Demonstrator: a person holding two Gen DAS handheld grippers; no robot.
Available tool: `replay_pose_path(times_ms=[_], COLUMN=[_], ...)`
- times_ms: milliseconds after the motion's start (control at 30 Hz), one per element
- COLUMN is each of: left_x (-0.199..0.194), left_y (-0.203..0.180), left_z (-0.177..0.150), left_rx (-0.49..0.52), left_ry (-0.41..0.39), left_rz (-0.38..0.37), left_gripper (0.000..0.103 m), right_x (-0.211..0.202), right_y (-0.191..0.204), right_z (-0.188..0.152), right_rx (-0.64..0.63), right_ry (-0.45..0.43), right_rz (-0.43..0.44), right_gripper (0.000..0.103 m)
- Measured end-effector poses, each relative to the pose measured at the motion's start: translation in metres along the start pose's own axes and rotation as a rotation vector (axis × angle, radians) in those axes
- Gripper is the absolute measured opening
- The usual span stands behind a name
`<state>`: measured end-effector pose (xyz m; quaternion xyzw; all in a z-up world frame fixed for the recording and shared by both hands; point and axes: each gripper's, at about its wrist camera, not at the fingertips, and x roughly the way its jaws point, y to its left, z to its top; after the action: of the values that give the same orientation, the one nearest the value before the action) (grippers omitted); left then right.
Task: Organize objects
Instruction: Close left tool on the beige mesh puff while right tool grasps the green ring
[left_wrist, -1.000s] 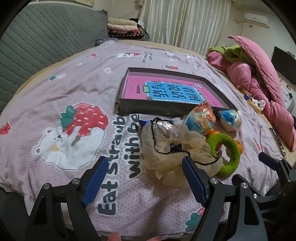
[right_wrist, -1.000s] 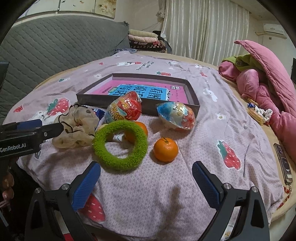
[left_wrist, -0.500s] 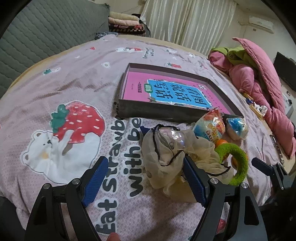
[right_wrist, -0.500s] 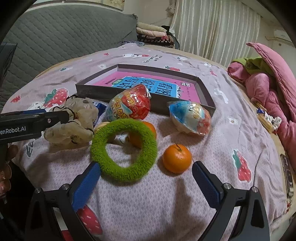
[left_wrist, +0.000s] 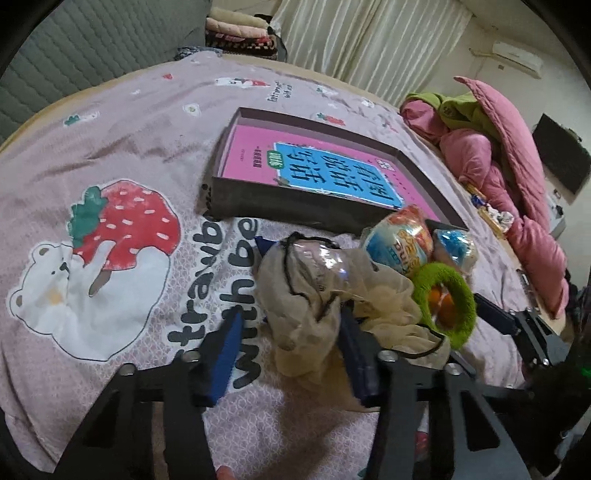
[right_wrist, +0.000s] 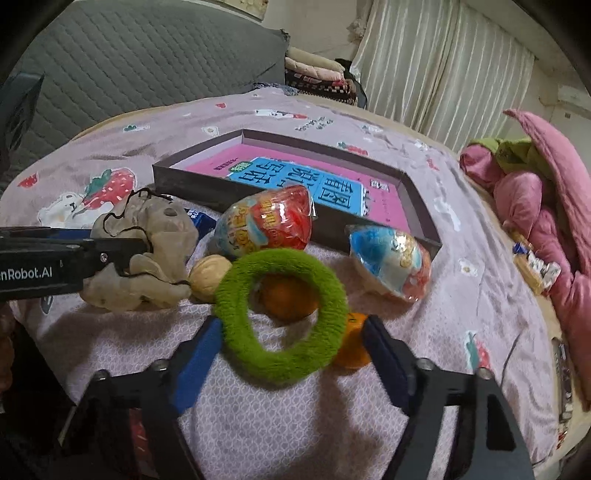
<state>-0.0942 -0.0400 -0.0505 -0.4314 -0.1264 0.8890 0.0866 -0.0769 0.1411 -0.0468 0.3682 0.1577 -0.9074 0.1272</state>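
Note:
A beige mesh drawstring bag (left_wrist: 306, 288) lies crumpled on the bedspread between the jaws of my left gripper (left_wrist: 291, 317), which are closing. The right pad touches the bag and the left pad stands just clear of it. My right gripper (right_wrist: 291, 325) is closing around a fuzzy green ring (right_wrist: 280, 358). Its left pad is at the ring's rim and its right pad is beside an orange (right_wrist: 351, 354). A second orange (right_wrist: 288, 299) shows through the ring. Behind stand a walnut (right_wrist: 210, 277), a red foil egg (right_wrist: 269, 221), a blue foil egg (right_wrist: 391, 262) and a dark shallow box (right_wrist: 192, 184) holding a pink book.
A pink quilt (right_wrist: 535, 206) and green cloth are heaped at the right side of the bed. A grey padded headboard (right_wrist: 129, 59), folded blankets (right_wrist: 314, 70) and curtains stand at the back. A dark flat device (right_wrist: 563, 373) lies near the right edge.
Both grippers came forward and down to the objects and their jaws narrowed. The bag is now between the left jaws, and the green ring between the right jaws.

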Motion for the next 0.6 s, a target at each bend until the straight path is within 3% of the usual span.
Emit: replay_pose_path(times_ms=[33,233,400,600], left_x=[0.000,-0.002,-0.008,-0.020], left_y=[0.000,-0.005,-0.001,-0.001], left_z=[0.000,-0.002,-0.003,-0.004], left_rx=[0.001,0.016,0.012,0.030], left_ry=[0.000,-0.002,-0.025,-0.079], left_rz=[-0.008,-0.013,-0.009,0.004], left_gripper=[0.039,0.023,0.013,0.011], right_x=[-0.001,-0.004,-0.006,-0.007], right_y=[0.001,-0.001,-0.007,-0.018], right_z=[0.000,-0.001,-0.003,-0.006], right_rx=[-0.007,-0.011,0.018,0.060], right_ry=[-0.007,-0.034,-0.056,-0.064], right_rz=[-0.001,0.007,0.009,0.020], right_gripper=[0.063,0.046,0.019,0.017])
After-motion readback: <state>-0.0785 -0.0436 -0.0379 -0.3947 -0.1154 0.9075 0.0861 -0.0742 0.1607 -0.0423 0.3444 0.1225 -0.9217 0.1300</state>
